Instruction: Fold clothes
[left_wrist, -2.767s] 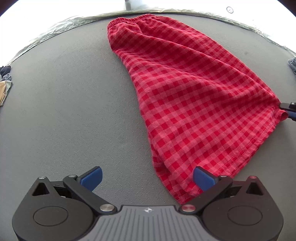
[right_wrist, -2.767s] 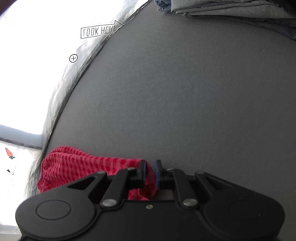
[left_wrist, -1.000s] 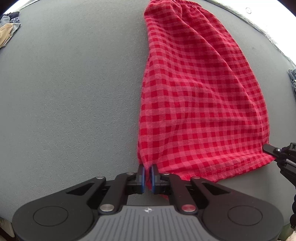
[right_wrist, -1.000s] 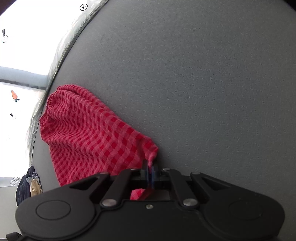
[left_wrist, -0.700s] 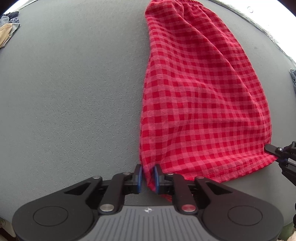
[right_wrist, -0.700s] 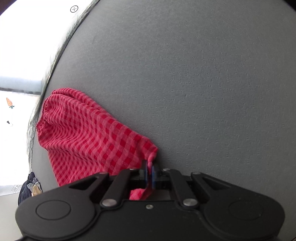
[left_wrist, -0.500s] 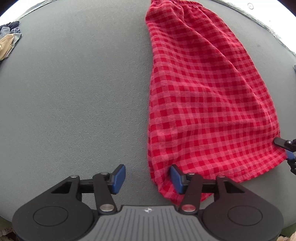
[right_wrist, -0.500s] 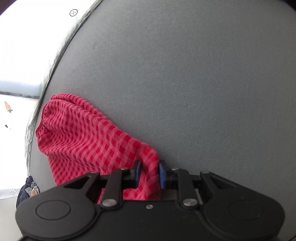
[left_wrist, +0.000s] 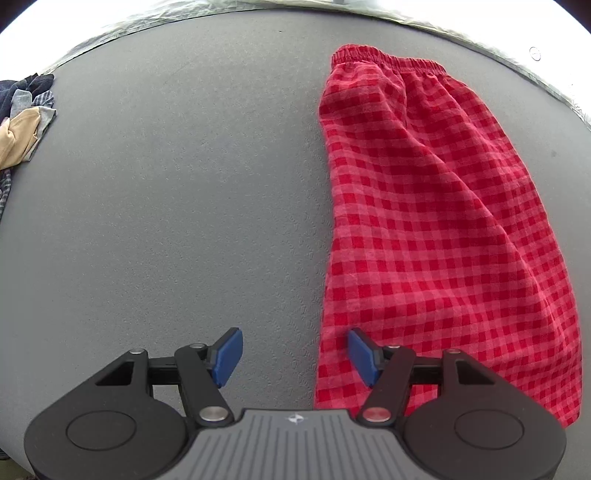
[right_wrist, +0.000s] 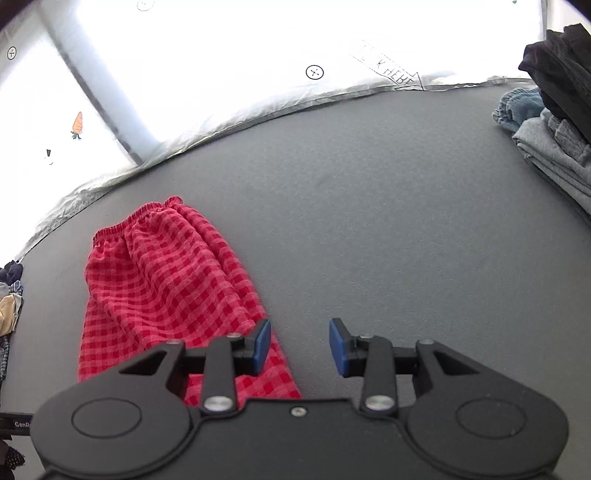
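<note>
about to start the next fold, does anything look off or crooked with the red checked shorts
Nothing is damaged or spilled. The red checked shorts lie flat on the grey table, but with long diagonal creases from the waistband to the hem, so they are not fully smoothed. Both tools, left and right, are open and empty.

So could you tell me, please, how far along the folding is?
Done: the red checked garment lies flat on the grey table, and folded clothes are stacked at its edge.
In hand: nothing; the left gripper and right gripper have just opened, empty.
Left: folding the garment itself.
</note>
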